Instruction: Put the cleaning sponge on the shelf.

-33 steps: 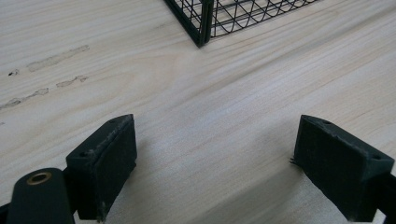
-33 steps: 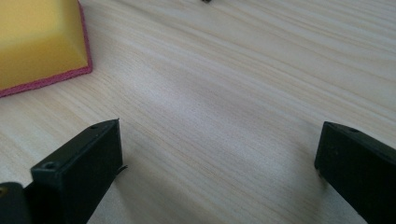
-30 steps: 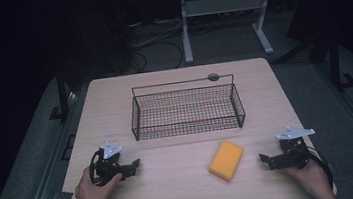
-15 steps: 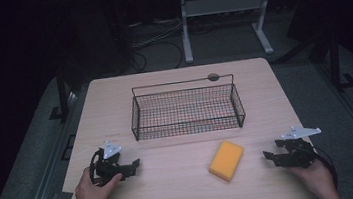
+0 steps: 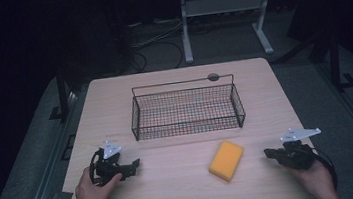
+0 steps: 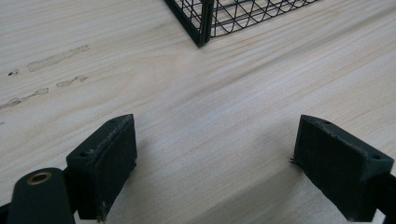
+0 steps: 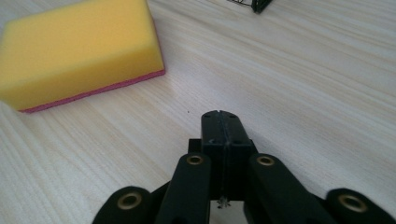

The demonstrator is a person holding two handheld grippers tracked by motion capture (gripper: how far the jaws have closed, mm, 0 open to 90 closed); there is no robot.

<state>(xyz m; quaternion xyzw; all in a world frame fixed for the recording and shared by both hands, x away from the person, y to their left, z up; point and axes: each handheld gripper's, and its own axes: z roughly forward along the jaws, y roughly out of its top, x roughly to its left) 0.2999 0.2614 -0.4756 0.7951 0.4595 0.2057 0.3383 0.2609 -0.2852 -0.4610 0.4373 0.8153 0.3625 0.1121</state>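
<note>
Sponge (image 5: 226, 160) lay near basket (image 5: 186, 107). Right gripper (image 7: 219, 122) was pinched tight, empty; could shove sponge away. Left gripper (image 6: 215, 163) was wide, empty.

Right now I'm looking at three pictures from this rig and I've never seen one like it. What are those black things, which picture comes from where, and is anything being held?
There is no robot arm here. A person holds a hand-held gripper in each hand: the left gripper and the right gripper.

The wide picture comes from a fixed camera above the person's side, looking down on the wooden table. The other two come from cameras riding on each gripper, looking along its black fingers.

On the table stand an empty black wire basket and, nearer the person, a yellow sponge with a pink underside, lying flat.

In the left gripper view the fingers stand wide apart over bare wood. In the right gripper view the fingers are pressed together, short of the sponge. Nothing is held.
</note>
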